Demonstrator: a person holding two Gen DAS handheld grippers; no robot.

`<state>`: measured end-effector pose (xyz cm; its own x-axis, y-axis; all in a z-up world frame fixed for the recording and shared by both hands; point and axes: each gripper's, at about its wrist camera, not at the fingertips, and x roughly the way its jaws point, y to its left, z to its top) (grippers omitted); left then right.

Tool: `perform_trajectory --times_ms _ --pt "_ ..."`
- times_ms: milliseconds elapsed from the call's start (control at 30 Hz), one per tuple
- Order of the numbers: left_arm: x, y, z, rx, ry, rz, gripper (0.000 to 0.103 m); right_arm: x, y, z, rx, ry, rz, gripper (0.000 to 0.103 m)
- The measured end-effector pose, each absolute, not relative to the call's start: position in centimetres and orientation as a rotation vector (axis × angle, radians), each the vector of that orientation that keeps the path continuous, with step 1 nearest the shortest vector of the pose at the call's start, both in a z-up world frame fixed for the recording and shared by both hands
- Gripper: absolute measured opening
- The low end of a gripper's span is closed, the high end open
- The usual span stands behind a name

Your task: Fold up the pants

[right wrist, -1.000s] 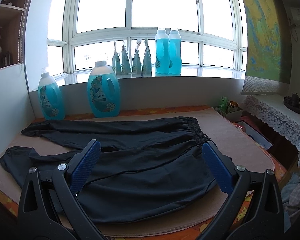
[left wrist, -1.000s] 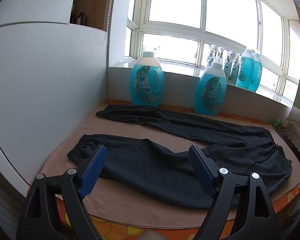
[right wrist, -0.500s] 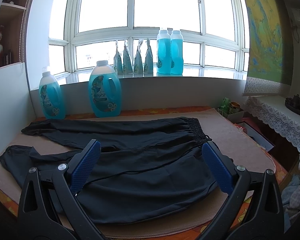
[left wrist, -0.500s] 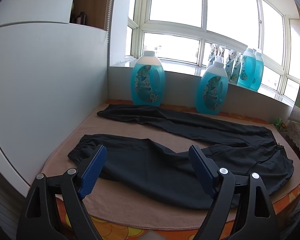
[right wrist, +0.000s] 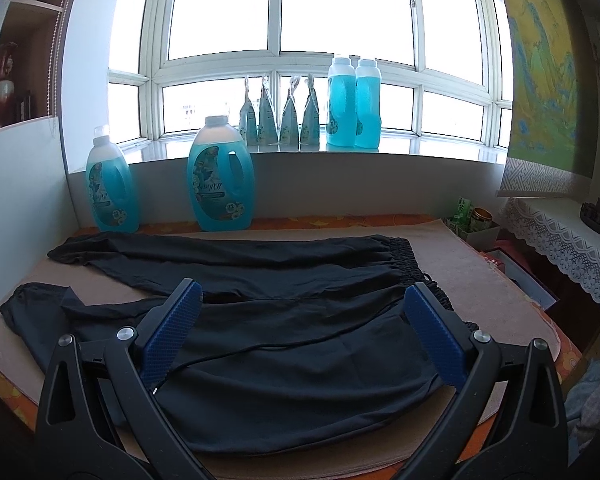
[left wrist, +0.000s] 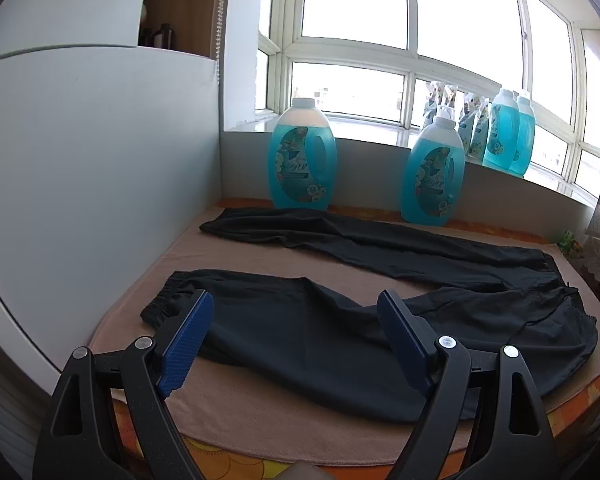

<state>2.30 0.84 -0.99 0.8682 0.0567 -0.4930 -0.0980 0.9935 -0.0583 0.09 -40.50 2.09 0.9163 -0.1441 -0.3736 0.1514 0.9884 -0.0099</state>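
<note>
Black pants [left wrist: 340, 320] [right wrist: 284, 344] lie spread flat on a tan mat [left wrist: 236, 400] [right wrist: 460, 264], legs apart, cuffs toward the left and the elastic waistband at the right. My left gripper [left wrist: 296, 312] hovers open above the near leg, close to its cuff. Over the seat and waist part my right gripper [right wrist: 304, 304] hangs open. Neither pair of blue pads holds any cloth.
Two big blue detergent jugs [left wrist: 302, 156] [right wrist: 220, 176] stand behind the pants against the sill wall. More bottles and pouches [right wrist: 352, 104] sit on the windowsill. A white panel [left wrist: 80, 180] closes off the left side. A lace-covered side table [right wrist: 560, 236] stands at right.
Both views drift slightly; the left gripper has turned a bit leftward and nearer the cuff. The pants have not moved, and both grippers stay open.
</note>
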Motion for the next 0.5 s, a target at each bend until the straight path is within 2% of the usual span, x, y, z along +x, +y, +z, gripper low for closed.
perform_trajectory --times_ms 500 --pt "5.1 2.6 -2.1 -0.075 0.558 0.108 0.084 3.9 -39.2 2.2 -0.039 0.41 -0.057 0.101"
